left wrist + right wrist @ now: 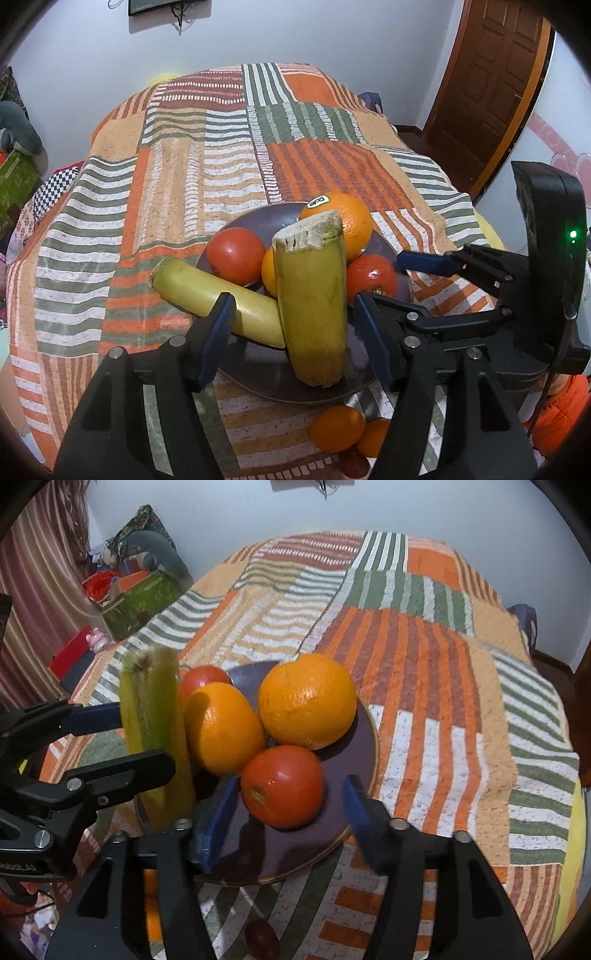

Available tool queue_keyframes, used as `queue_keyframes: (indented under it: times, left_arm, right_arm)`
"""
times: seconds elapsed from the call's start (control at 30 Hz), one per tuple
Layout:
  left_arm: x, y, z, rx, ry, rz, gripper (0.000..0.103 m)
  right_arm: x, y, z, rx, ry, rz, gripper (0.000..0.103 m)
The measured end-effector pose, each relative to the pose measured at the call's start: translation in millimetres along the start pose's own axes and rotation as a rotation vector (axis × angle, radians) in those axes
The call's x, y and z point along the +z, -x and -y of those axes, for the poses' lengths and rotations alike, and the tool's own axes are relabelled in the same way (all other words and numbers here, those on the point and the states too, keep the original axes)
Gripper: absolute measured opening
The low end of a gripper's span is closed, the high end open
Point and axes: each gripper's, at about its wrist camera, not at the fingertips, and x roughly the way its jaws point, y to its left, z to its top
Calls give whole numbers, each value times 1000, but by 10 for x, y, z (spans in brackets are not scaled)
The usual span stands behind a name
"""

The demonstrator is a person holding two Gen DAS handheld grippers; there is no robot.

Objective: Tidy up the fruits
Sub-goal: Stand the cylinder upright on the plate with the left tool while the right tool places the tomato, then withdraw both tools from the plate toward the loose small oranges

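Left wrist view: the left hand-held gripper [291, 332] stands with its blue pads spread to either side of a yellow-green sugarcane piece [312, 299], which leans upright on a dark plate [266, 380]; neither pad presses on it. A second sugarcane piece [218, 299] lies across the plate's left rim, touching the upright one. On the plate also sit a large orange [349, 223] with a sticker, a smaller orange [269, 273], and two tomatoes, one at the back left [236, 254] and one on the right [371, 277]. The plate rests near the front edge of a table covered with a striped patchwork cloth [207, 155]. Two small oranges [338, 428] lie on the cloth between the plate and the front edge.

Right wrist view: the right hand-held gripper [290, 812] is likewise spread wide around the nearer tomato [282, 786], its pads apart from the skin. A dark round fruit [260, 939] lies on the cloth below.
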Motion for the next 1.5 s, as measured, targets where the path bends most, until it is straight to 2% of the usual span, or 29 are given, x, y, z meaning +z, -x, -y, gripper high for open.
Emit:
queue_keyframes:
  times: [0.3, 0.53, 0.83, 1.0, 1.27, 1.43, 1.47, 1.5]
  left_arm:
    - [-79, 364, -19, 32, 4, 56, 66]
    - [-267, 641, -67, 62, 27, 75, 74]
    - [-626, 834, -119, 73, 59, 54, 74]
    - [-790, 891, -137, 58, 84, 39, 74]
    - [-951, 833, -156, 27, 100, 0, 74]
    - [-980, 720, -105, 21, 92, -23, 74]
    - [-976, 699, -96, 22, 90, -25, 74]
    - [-967, 667, -85, 21, 88, -29, 74]
  right_arm:
    - [-2, 294, -71, -22, 14, 49, 62]
    - [-108, 514, -255, -6, 37, 74, 62]
    - [-393, 467, -519, 55, 74, 15, 62]
    - [-482, 289, -601, 73, 85, -42, 47]
    - [-552, 106, -659, 97, 82, -97, 42]
    - [-567, 111, -676, 114, 88, -91, 36]
    - [-572, 116, -663, 106, 87, -90, 30]
    - [-576, 118, -652, 110, 86, -93, 30]
